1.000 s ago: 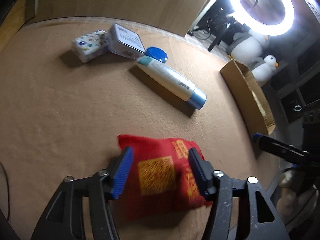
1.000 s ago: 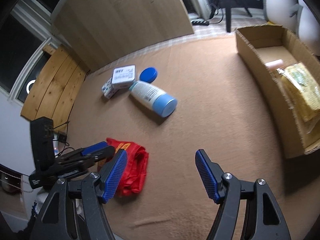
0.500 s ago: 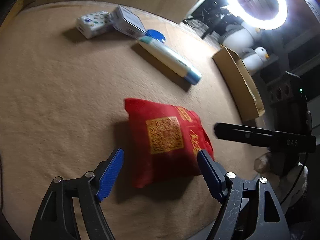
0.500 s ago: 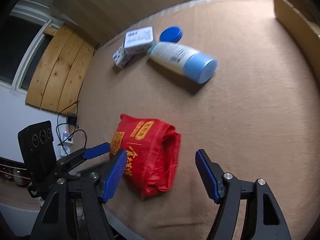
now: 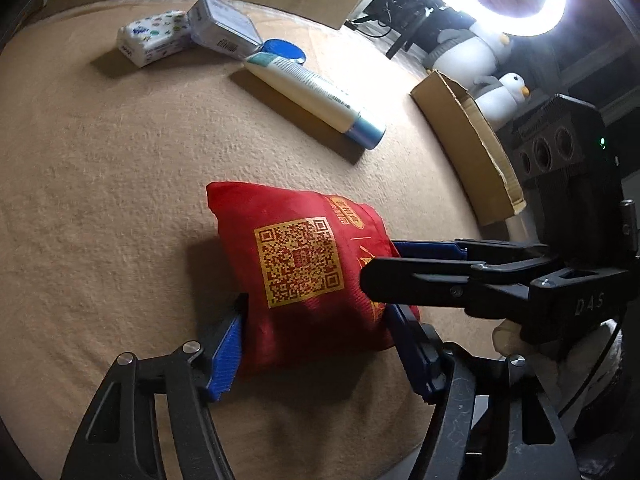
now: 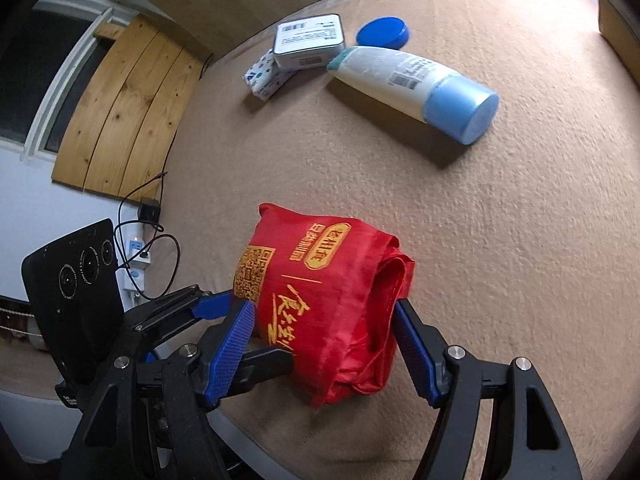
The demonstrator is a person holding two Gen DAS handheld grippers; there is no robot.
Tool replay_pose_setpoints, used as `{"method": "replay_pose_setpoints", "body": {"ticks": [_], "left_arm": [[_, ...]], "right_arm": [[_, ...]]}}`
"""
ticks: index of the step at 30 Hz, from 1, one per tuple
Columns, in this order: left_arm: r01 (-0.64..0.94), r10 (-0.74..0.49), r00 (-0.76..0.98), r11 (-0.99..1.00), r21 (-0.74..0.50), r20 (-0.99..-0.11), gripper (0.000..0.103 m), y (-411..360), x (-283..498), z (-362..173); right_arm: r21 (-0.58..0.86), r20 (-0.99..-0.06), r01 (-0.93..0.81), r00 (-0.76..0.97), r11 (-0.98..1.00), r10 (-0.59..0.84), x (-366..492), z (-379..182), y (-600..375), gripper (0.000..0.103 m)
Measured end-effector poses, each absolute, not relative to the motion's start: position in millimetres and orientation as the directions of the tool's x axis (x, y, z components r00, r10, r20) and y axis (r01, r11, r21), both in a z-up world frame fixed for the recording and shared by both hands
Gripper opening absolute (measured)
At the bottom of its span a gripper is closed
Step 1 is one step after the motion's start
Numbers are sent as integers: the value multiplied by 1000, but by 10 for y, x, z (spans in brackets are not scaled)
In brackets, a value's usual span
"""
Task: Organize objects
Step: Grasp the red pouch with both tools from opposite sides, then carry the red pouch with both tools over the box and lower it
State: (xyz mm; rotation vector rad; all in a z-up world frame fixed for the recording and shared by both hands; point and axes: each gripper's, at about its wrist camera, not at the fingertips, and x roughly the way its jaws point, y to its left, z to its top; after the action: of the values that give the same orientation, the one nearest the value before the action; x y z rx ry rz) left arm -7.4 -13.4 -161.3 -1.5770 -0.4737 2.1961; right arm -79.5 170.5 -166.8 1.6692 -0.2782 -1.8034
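Observation:
A folded red bag (image 5: pixel 304 268) with a gold QR code lies near the front edge of the tan table; it also shows in the right wrist view (image 6: pixel 332 312). My left gripper (image 5: pixel 320 344) straddles its near end, blue pads against both sides. My right gripper (image 6: pixel 324 344) straddles the same bag from the right, its fingers (image 5: pixel 424 264) reaching across the bag in the left wrist view. Whether either one is pinching the bag I cannot tell.
A white bottle with a light blue cap (image 5: pixel 316 100) lies farther back, with a blue lid (image 5: pixel 284 48), a grey tin (image 5: pixel 224 32) and a patterned tissue pack (image 5: pixel 154 38) behind it. A cardboard box (image 5: pixel 468 136) stands at the right. The table edge is close in front.
The left gripper opened and drew back from the bag, then came in around it again. The right gripper swung left and moved in until its fingers straddle the bag.

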Motion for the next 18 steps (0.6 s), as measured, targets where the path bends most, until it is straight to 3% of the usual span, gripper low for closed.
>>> {"method": "replay_pose_setpoints", "body": {"ticks": [10,18], "left_arm": [[-168,485,-300,-874,-455,-822,62,89,-143,-1518],[-240,517,-303,-855,-460,-801,61,468,-407,-1330]], "right_arm": [[512,-831,374,-9,-773,-556,-803,-1570,1686,65],[453,-838,387,-122,-804,-531,-972,-1250,2021,65]]}}
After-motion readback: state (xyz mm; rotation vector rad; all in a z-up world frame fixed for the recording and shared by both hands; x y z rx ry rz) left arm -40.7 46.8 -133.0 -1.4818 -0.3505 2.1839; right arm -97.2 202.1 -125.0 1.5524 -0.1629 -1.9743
